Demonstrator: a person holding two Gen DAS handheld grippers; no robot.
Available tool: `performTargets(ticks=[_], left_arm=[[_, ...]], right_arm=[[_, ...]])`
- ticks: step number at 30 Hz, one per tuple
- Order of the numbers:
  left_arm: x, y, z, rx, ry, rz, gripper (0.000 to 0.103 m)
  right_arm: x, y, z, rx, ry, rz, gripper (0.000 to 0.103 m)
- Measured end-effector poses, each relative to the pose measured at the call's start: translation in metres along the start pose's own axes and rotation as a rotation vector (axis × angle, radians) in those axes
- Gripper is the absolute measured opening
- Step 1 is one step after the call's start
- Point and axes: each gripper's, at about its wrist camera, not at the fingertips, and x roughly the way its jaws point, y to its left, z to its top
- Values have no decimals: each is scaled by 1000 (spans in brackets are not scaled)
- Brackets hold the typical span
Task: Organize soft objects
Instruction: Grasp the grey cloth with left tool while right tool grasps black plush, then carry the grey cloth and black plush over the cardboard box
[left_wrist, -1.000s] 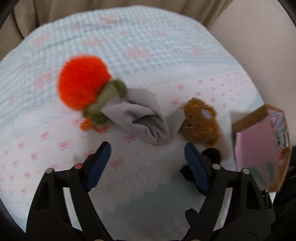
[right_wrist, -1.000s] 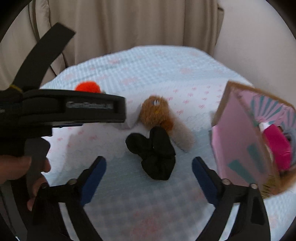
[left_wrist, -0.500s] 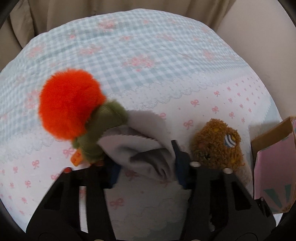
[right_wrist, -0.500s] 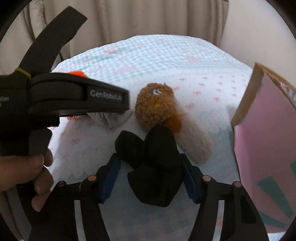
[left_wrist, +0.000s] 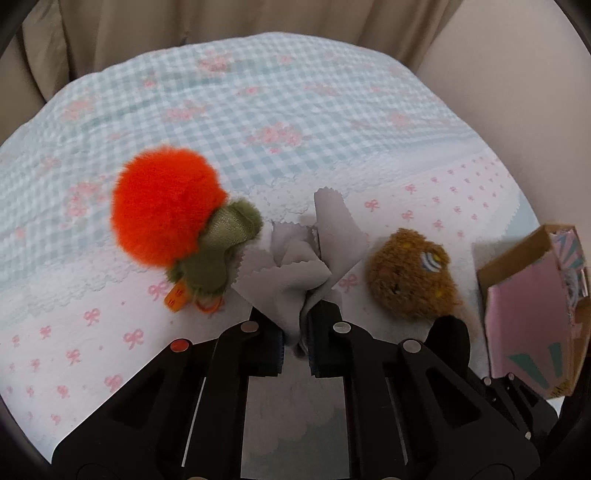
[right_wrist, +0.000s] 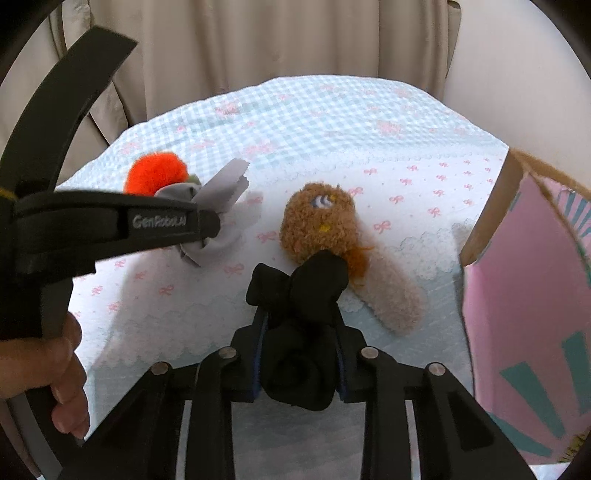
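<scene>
On the bed | left tool (left_wrist: 295, 350) clamped on cloth (left_wrist: 299, 273) | right tool (right_wrist: 299, 363) closing, pads pressing scrunchie (right_wrist: 299, 295) | risk: thin cloth slips free when lifted

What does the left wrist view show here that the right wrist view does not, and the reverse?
Only the left wrist view: the left claw from behind, shut on the grey cloth.
Only the right wrist view: the right claw closing on the black scrunchie, and a hand.
Both: orange pom-pom toy, brown plush, pink box, bedspread.
</scene>
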Motion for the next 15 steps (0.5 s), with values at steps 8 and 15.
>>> performTargets(ticks=[8, 15], left_arm=[[-65, 0, -2, -24, -22, -5, 8], [-146, -20, 4, -6, -58, 10, 8]], right_arm=[[-53, -4, 17, 36, -28, 14, 27], [-131, 1, 44, 22, -72, 22, 27]])
